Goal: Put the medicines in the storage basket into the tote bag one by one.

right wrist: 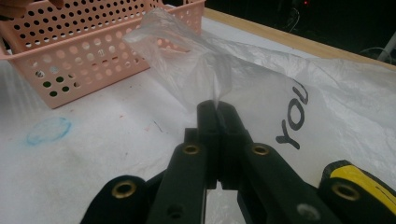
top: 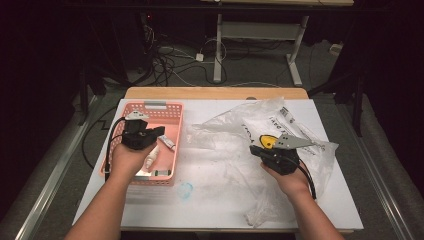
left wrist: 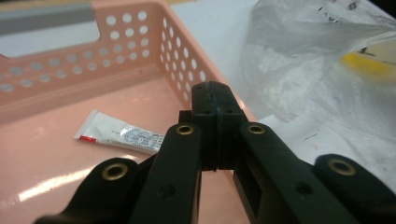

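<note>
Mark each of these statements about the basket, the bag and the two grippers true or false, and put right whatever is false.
1. The right gripper is shut on an edge of the clear plastic bag. True.
2. The left gripper holds the small white tube. False: its jaws are shut with nothing between them, and the tube lies on the floor of the pink basket.
3. The pink basket stands at the left side of the table in the high view. True.
4. The plastic bag lies inside the basket. False: it lies on the white table to the right of the basket.
5. A yellow object shows near the right gripper. True.
</note>
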`<state>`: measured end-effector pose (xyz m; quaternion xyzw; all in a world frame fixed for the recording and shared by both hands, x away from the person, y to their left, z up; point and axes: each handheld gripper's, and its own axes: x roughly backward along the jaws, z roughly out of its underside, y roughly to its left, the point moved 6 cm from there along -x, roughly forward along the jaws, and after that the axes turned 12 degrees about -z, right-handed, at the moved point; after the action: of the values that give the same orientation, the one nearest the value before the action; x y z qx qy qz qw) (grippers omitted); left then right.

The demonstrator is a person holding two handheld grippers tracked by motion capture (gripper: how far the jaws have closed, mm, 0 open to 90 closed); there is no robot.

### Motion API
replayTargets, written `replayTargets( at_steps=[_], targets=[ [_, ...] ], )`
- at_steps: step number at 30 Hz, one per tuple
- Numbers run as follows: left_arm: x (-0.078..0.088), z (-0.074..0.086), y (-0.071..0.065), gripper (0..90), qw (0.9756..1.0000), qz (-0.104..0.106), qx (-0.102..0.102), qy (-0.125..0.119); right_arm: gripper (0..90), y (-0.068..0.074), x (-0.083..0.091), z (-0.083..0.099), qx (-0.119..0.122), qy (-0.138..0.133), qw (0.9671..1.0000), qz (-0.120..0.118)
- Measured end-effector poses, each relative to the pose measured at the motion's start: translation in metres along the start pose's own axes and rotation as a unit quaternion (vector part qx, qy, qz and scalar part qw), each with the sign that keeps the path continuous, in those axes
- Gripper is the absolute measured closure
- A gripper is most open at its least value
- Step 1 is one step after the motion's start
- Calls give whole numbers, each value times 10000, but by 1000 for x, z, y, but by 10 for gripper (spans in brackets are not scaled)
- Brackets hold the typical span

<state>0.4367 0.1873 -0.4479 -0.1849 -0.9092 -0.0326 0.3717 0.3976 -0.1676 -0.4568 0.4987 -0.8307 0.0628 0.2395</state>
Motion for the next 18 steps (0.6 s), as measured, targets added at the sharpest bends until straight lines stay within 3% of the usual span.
replayTargets(
  at_steps=[4,8,12,15,18],
  targets=[
    [-19,-4,6,881,9995,-48,135,274,900,0,-1,1,4,20,10000,-11],
    [-39,-5,5,880,9980,-140,-75,609,900,-1,-1,1,-2,8,10000,-17],
    [-56,-4,0,880,9937,-223,-365,1040,900,-2,0,1,-31,4,10000,-19],
    [-65,-2,-3,880,9911,-172,-337,1278,900,-2,1,1,-42,-16,10000,-26],
    [-73,4,-5,880,9864,-201,-425,1574,900,-2,1,1,-45,-24,10000,-33]
  ],
)
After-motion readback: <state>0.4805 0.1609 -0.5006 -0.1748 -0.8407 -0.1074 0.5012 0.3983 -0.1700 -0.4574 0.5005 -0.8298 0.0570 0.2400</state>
